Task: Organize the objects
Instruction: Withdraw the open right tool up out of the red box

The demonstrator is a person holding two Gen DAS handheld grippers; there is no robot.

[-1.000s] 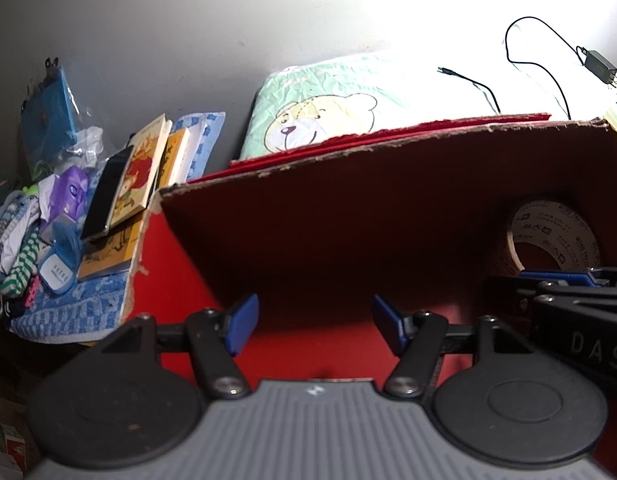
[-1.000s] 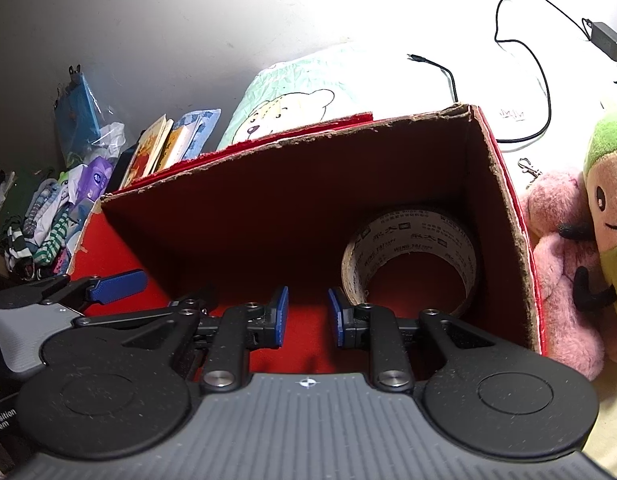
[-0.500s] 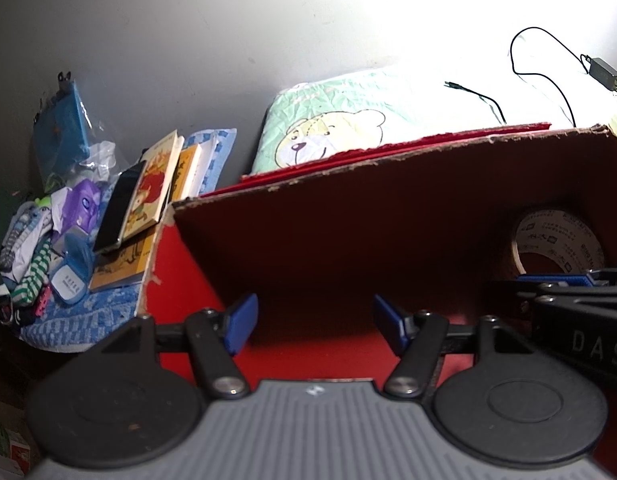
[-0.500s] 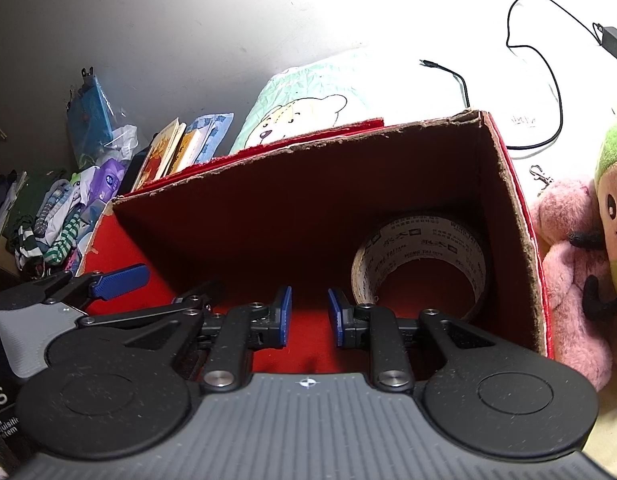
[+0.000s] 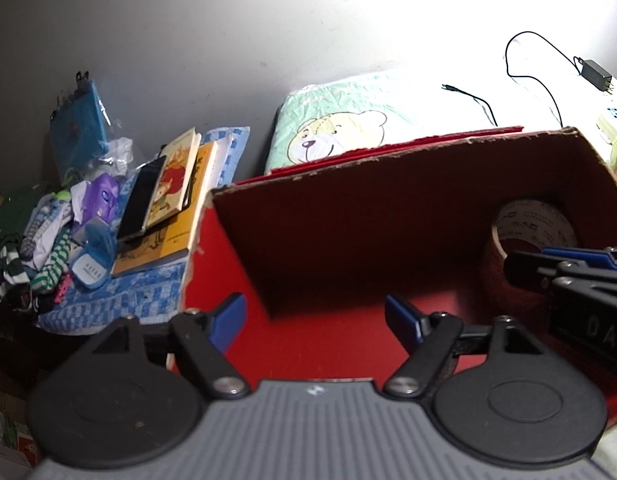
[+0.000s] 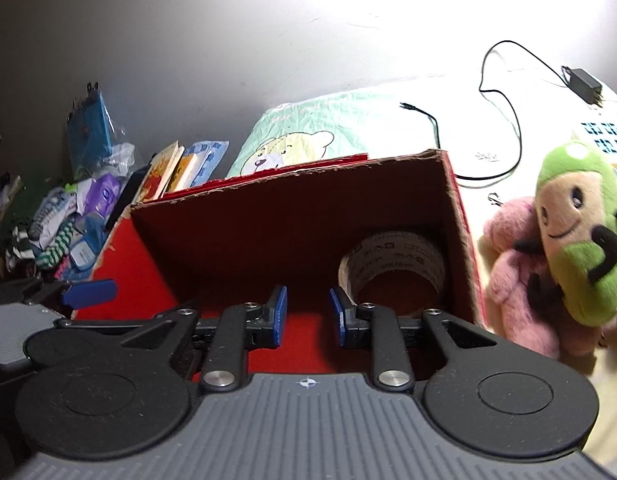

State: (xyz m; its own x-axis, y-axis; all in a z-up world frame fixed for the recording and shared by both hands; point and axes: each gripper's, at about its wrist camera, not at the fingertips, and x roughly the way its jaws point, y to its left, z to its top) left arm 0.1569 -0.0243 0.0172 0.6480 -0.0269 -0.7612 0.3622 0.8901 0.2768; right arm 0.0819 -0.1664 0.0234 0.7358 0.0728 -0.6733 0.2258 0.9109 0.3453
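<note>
Landmark: red cardboard box (image 6: 292, 216), open-topped, standing on the bed.

1. Blue packet (image 5: 78, 128): far left of the box, propped against the wall.
2. Striped socks (image 5: 48, 252): left of the box, in a loose heap of small items on a blue checked cloth (image 5: 120, 300).
3. Books (image 5: 176, 180) with a dark phone (image 5: 142, 198) leaning on them: just left of the box, on the same cloth.
4. Left gripper (image 5: 314, 318): over the box's left half; fingers spread wide, holding nothing.
5. Bear-print pillow (image 6: 304, 140): behind the box.
6. Right gripper (image 6: 305, 316): over the box's near edge; fingers parted by a narrow gap, nothing between them.
7. Roll of printed tape (image 6: 392, 266): inside the box, in its right-hand corner, on its side against the right wall. Judged already sorted.
8. Black cable and adapter (image 6: 580, 80): behind and right of the box.
9. Pink plush (image 6: 516, 276) and green plush (image 6: 576, 232): just right of the box, touching each other.

Handling note: both grippers look free for a next pick. The plush toys sit nearest the right gripper; widen its fingers first, grip the body rather than a limb, and lift clear of the box wall before lowering inside.
</note>
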